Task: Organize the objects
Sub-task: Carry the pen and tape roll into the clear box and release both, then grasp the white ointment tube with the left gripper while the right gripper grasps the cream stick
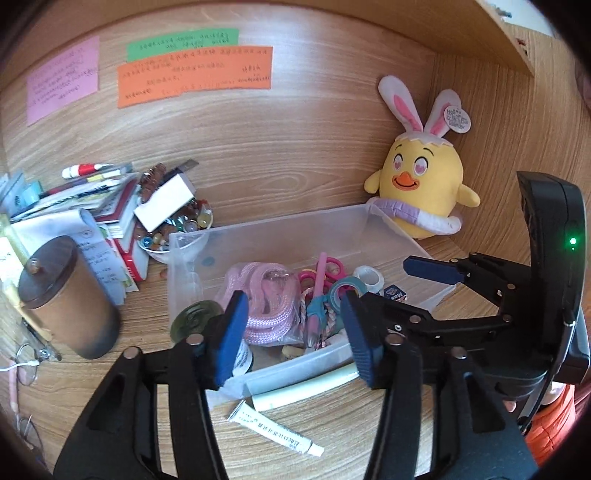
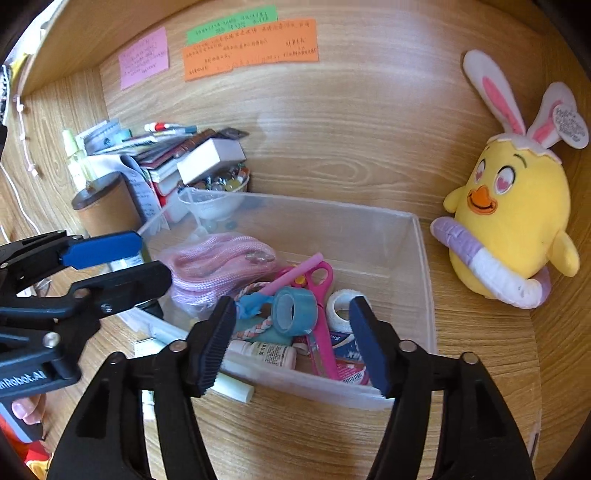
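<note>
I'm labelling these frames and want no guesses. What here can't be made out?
- Sticky notes, both views: handwriting too small to read.
- Clear bin bottom layer: buried under the pink rope and blue tape roll.
- White tube, left wrist view: print too small.
- Eyeglasses, left wrist view: cut off by the edge.

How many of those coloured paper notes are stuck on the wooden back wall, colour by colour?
Pink note: 1
Green note: 1
Orange note: 1
Total: 3 notes, all with handwriting too small to read. The green one sits just above the orange one, with the pink one off to their left.
</note>
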A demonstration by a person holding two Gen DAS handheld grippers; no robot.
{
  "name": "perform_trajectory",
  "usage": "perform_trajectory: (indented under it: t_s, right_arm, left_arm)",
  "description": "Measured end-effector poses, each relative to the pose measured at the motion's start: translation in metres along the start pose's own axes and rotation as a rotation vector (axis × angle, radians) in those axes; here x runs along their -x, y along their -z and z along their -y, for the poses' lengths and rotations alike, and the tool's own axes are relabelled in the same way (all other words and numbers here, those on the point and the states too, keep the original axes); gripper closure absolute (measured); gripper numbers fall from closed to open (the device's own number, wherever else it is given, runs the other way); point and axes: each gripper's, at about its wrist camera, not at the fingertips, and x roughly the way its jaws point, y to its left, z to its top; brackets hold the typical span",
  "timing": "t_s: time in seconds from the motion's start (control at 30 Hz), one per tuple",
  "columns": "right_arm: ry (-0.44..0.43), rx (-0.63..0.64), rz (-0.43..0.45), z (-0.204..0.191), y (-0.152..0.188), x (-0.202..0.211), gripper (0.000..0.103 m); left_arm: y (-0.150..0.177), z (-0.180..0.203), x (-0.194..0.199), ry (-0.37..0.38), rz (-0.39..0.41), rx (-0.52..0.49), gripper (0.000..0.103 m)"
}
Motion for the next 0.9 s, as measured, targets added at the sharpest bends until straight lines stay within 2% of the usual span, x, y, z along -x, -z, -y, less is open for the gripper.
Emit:
perform_trajectory:
  t_s: [0.2,0.27,0.43,0.5,0.6,0.7,0.8,0.9]
  right_arm:
    - [-0.022,0.018,0.011,-0.002,0.010,0.018,0.042]
    - [-0.025,0.029,0.011,-0.005,0.015,0.023,0.042]
    - [0.013,0.053,0.006,-0.010,0.033,0.028,0.042]
    - [0.040,0.083,0.012,-0.015,0.040,0.028,0.042]
    - [0.022,0.105,-0.030,-0.020,0.047,0.021,0.043]
    - [0.002,0.127,-0.054,-0.027,0.054,0.013,0.043]
    - [-0.026,0.145,-0.087,-0.033,0.055,0.003,0.043]
    - [-0.020,0.166,-0.133,-0.038,0.056,-0.013,0.049]
  left_arm:
    - [0.012,-0.004,0.025,-0.041,0.018,0.003,0.023]
    - [0.020,-0.006,0.028,-0.063,0.009,0.007,0.019]
    - [0.047,-0.013,0.023,-0.139,-0.052,0.037,0.018]
    - [0.058,-0.016,0.015,-0.135,-0.097,0.046,0.018]
    - [0.069,-0.017,0.003,-0.130,-0.148,0.054,0.019]
    - [0.075,-0.017,-0.007,-0.094,-0.192,0.059,0.019]
    - [0.077,-0.014,-0.014,-0.105,-0.209,0.055,0.019]
    - [0.080,-0.016,-0.018,-0.130,-0.215,0.057,0.019]
